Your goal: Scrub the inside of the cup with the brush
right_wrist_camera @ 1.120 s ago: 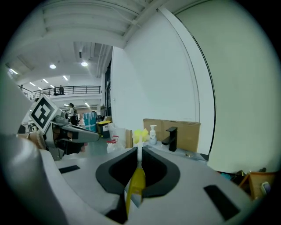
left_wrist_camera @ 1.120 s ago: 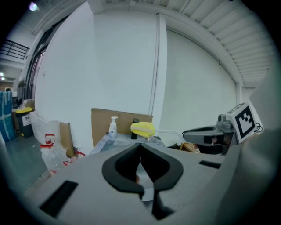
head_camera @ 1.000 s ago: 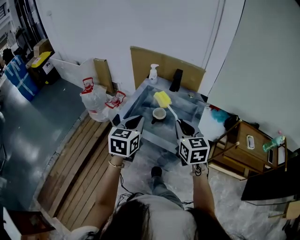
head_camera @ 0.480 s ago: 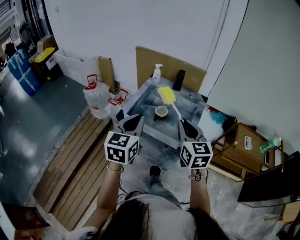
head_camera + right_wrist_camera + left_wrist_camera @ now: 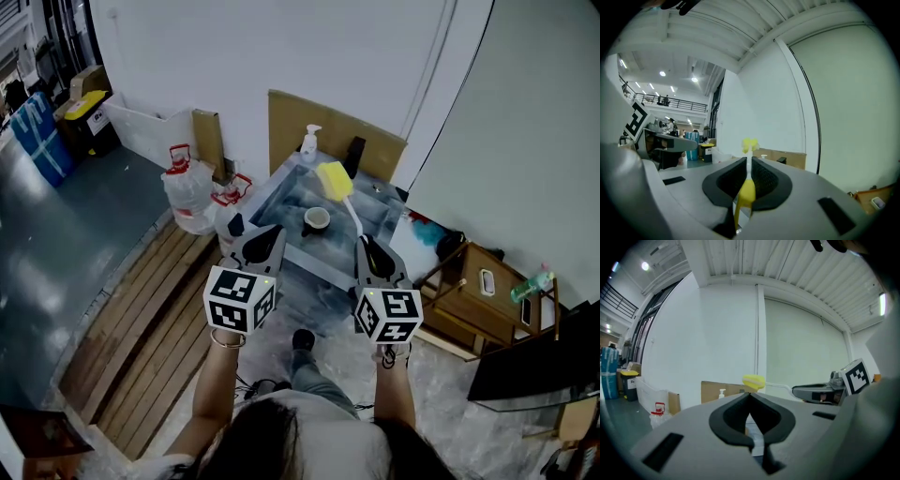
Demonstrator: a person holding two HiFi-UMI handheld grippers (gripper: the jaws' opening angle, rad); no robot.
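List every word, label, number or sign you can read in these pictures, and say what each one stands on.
No text can be read in any view.
Left marker cube and right marker cube: black-and-white square patterns only, no letters or numbers.
Pump bottle: any label is too small to read.
Yellow-topped box: light patch on its side, too small and blurred to read.

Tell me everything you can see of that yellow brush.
The yellow brush has a blocky, sponge-like yellow head, a thin white stem and a yellow grip. The right hand-held gripper is shut on that grip, holding it in the air, head pointing away from the person. Only the jaws touch it.
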